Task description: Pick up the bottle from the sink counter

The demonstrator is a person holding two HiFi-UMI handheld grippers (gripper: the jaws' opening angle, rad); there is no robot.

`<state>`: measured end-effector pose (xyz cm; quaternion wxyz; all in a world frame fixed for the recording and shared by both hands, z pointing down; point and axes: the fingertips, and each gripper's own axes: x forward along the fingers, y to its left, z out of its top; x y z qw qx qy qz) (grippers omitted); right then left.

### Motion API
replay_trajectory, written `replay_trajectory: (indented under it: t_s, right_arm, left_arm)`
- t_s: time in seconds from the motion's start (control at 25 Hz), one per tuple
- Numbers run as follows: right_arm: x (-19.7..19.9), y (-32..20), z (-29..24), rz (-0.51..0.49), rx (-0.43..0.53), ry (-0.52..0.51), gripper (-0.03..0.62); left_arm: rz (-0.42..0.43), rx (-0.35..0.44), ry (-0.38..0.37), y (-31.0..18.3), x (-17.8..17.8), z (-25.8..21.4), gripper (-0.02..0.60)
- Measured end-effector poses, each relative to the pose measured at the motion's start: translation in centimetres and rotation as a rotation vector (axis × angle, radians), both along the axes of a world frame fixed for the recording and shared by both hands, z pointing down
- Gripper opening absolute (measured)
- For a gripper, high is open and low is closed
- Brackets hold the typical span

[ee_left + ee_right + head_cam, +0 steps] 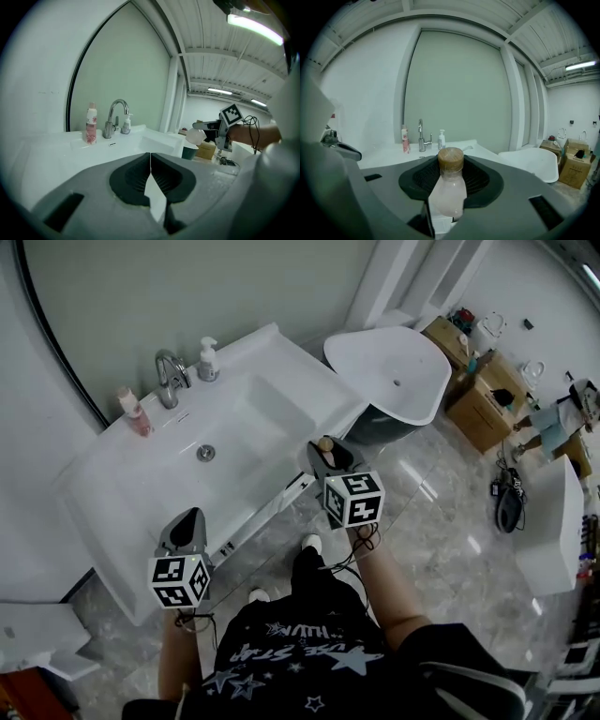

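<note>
My right gripper point(328, 456) is shut on a small pale pink bottle point(450, 190) with a brown round cap point(325, 443). It holds the bottle upright in the air off the front right corner of the white sink counter point(112, 521). In the left gripper view the same bottle point(195, 137) shows beyond the counter, in the right gripper point(208, 125). My left gripper point(187, 524) hovers by the counter's front edge. Its jaws point(150, 161) are shut with nothing between them.
At the back of the counter stand a chrome faucet point(170, 377), a white pump dispenser point(207, 360) and a pink-labelled bottle point(134, 412). A white freestanding basin point(398, 371) sits to the right, with cardboard boxes point(480, 395) behind it. The floor is grey marble tile.
</note>
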<state>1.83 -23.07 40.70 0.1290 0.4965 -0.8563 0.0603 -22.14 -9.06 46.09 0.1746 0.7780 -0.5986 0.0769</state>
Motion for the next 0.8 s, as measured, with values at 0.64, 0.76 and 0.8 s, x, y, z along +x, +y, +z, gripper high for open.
replay_trajectory:
  t_s: [0.64,0.76,0.8]
  right_arm:
    - [7.9,10.5,0.2,-0.069,-0.015,0.005,0.143]
    - [9.9,12.3,0.3,-0.074,-0.015,-0.009,0.143]
    - [10.5,13.0,0.4,-0.076,-0.016,-0.01,0.143]
  left_arm:
    - [0.066,0.03,-0.021,6.5,12.1,-2.2,0.02]
    - [0.079,0.033,-0.043,8.2,14.7,-2.4,0.02]
    - [0.079,0.031,-0.046,8.9,15.4,-2.3,0.02]
